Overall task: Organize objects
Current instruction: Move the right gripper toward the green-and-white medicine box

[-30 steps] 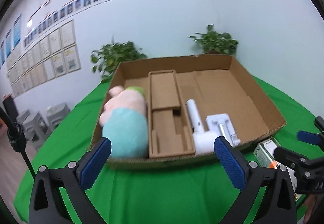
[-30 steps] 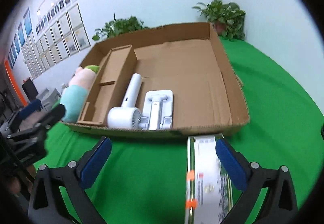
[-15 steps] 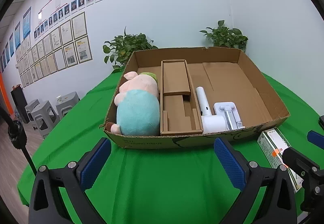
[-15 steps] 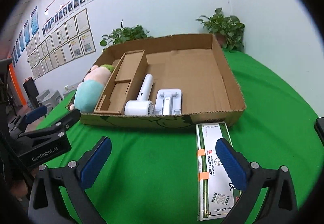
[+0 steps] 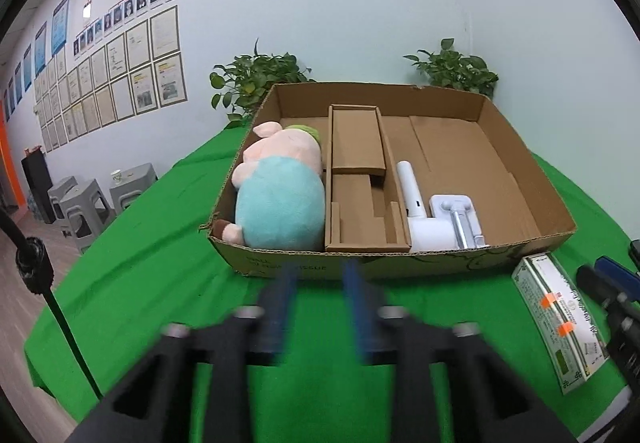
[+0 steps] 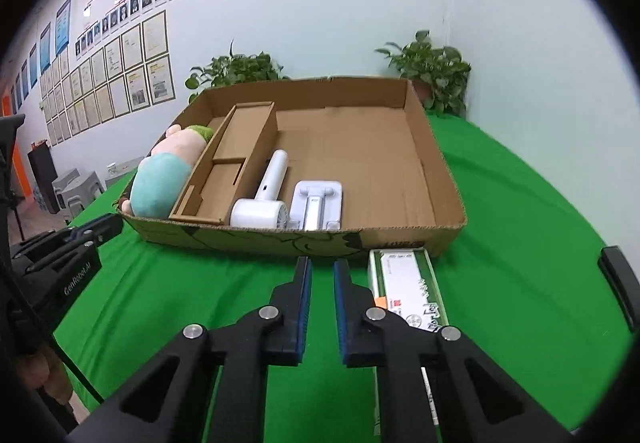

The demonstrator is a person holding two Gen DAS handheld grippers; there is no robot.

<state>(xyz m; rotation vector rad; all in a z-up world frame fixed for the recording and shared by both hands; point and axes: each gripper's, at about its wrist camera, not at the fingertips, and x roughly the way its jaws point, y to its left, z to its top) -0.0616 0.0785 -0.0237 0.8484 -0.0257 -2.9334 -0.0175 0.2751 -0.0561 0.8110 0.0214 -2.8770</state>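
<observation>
Closing on nothing, left gripper and right gripper have narrowed.

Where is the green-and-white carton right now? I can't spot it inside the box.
The green-and-white carton lies on the green cloth, outside the cardboard box's front wall near its right corner.

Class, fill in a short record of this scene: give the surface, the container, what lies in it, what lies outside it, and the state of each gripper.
surface: green tablecloth
container: open cardboard box
in box: plush toy, cardboard insert, white hair dryer, white stand
outside box: green-and-white carton, lying flat at the box's front right corner
left gripper: jaws just closing, nothing between them
right gripper: jaws just closing, narrow gap, nothing between them, carton beside it
</observation>
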